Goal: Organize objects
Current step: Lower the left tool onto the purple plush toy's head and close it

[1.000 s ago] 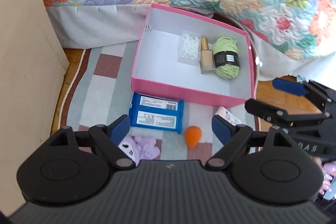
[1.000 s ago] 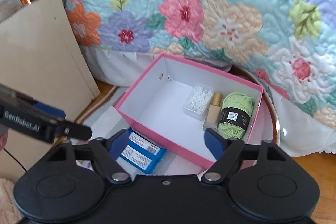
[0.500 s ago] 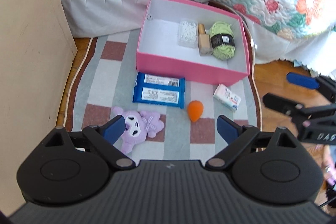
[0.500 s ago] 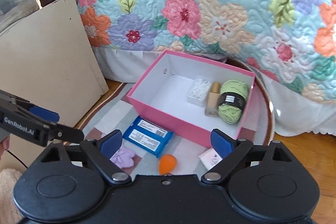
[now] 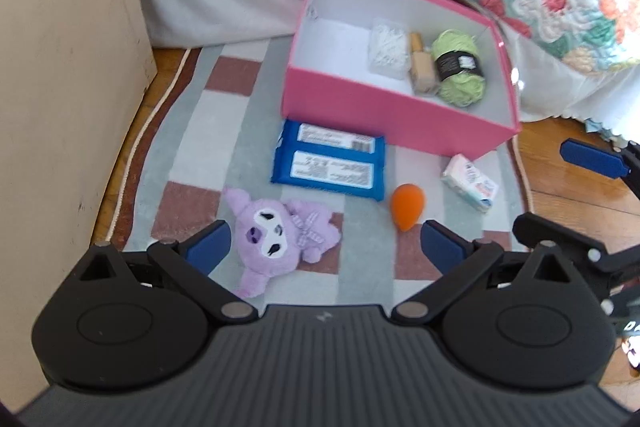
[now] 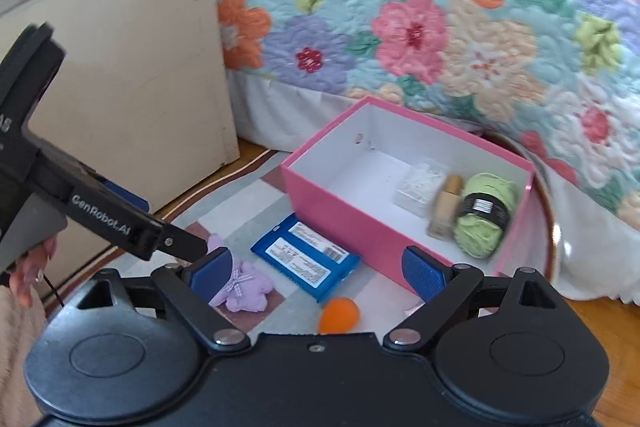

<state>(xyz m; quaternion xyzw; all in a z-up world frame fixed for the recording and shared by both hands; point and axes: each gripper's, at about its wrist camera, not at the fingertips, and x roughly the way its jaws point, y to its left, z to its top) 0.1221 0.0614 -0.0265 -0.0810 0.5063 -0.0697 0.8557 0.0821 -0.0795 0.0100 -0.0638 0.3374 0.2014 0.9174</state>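
Both grippers have drawn back from the pink box (image 5: 400,115), so more of the checked rug (image 5: 224,155) now shows in both wrist views. A second ago the purple plush toy (image 5: 280,239) was half hidden behind the left gripper (image 5: 324,247); now it lies in full view between that gripper's jaws, untouched, and the jaws are opening wider. The right gripper (image 6: 316,269) has spread its jaws too, with nothing between them. The orange egg-shaped sponge (image 6: 339,315) and the plush have come into the right wrist view.
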